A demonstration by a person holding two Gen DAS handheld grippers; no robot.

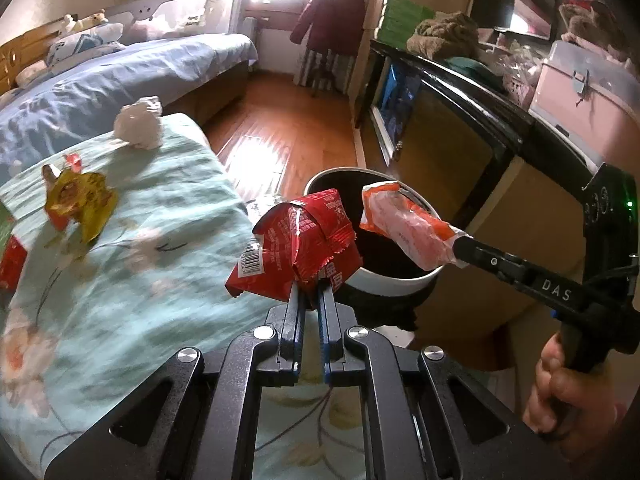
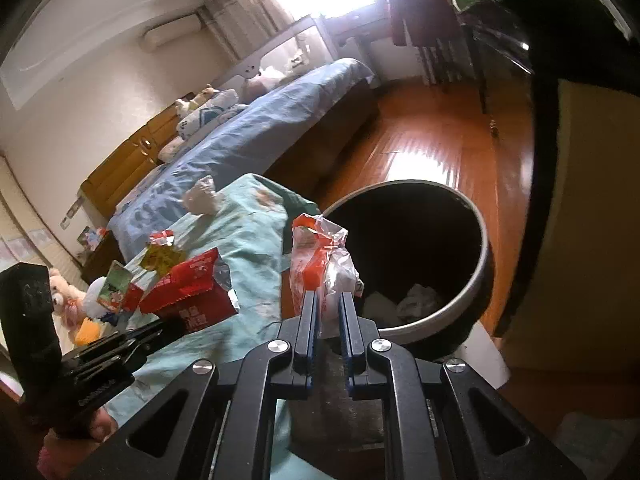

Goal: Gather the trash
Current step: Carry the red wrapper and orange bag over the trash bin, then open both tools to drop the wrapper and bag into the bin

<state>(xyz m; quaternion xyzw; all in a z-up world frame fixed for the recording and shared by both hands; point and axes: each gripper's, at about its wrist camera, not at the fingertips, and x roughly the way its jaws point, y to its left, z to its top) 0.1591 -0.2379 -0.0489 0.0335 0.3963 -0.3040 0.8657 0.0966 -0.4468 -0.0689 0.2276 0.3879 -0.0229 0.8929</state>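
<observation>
Your left tool [image 1: 309, 286] is clamped narrow on a red wrapper [image 1: 296, 248] just beside the trash bin [image 1: 396, 280] rim. Your right tool [image 2: 329, 300] pinches an orange-white wrapper [image 2: 320, 264] at the bin's near edge. Farther left of the bin, a yellow wrapper [image 1: 80, 200] and crumpled tissue [image 1: 140, 126] lie on the teal blanket [image 1: 140, 264].

Red wrapper [image 1: 296, 248]; orange-and-white wrapper [image 2: 322, 268]; yellow wrapper [image 1: 78, 200]; white paper ball [image 1: 140, 122]; teal floral cloth [image 1: 132, 264]; white-rimmed, dark-lined bin [image 2: 478, 280].

Crumpled red wrapper [image 1: 298, 242] and orange-white wrapper [image 1: 404, 226] – both held beside the black bin [image 1: 394, 280].
</observation>
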